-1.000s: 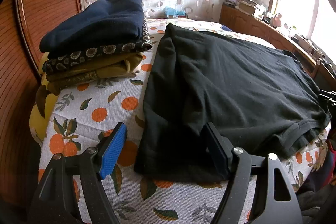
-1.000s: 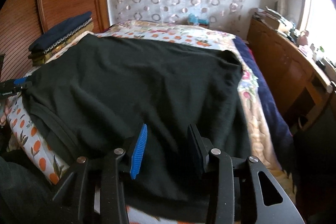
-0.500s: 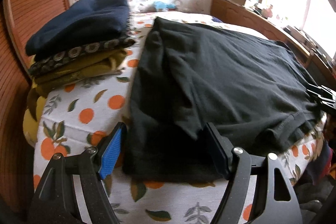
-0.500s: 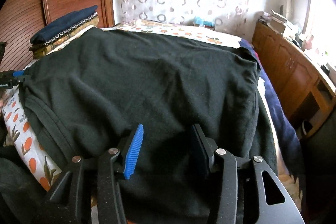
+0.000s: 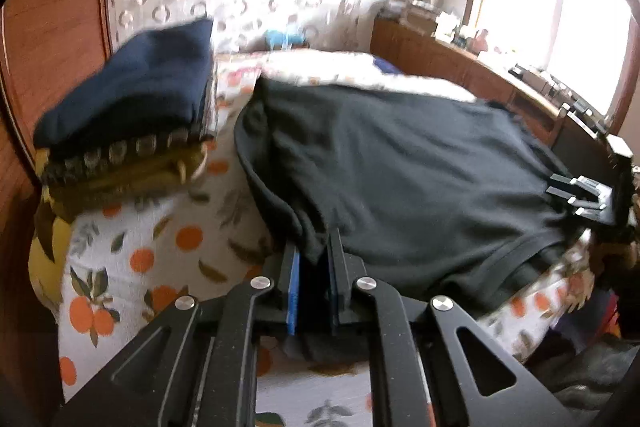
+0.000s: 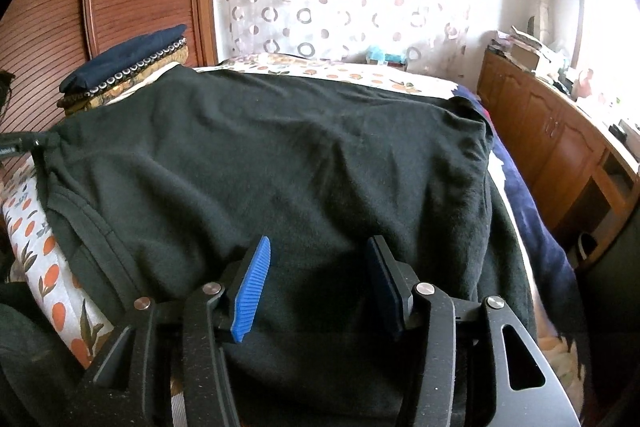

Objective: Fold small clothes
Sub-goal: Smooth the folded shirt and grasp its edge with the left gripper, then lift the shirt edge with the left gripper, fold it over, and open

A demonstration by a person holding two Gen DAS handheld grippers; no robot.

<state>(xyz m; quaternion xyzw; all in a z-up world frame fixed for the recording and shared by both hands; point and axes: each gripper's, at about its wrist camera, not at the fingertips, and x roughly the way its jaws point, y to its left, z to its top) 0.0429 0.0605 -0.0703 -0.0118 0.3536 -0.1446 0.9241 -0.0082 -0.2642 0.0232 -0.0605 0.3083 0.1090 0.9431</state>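
Left claw (image 5: 314, 255) closing, pads pinching the black shirt (image 5: 400, 167) corner; right claw (image 6: 318, 267) opening, spread over the shirt's hem, gripping nothing. Shirt lies flat on bed (image 5: 160, 247) beside folded clothes stack (image 5: 124, 131).

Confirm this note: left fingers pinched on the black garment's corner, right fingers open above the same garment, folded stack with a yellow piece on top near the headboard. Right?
One error: the folded stack is topped by a navy piece, with mustard ones beneath, as the left wrist view shows. The left gripper does pinch the black garment, its fingers closing, and the right gripper is open over it.
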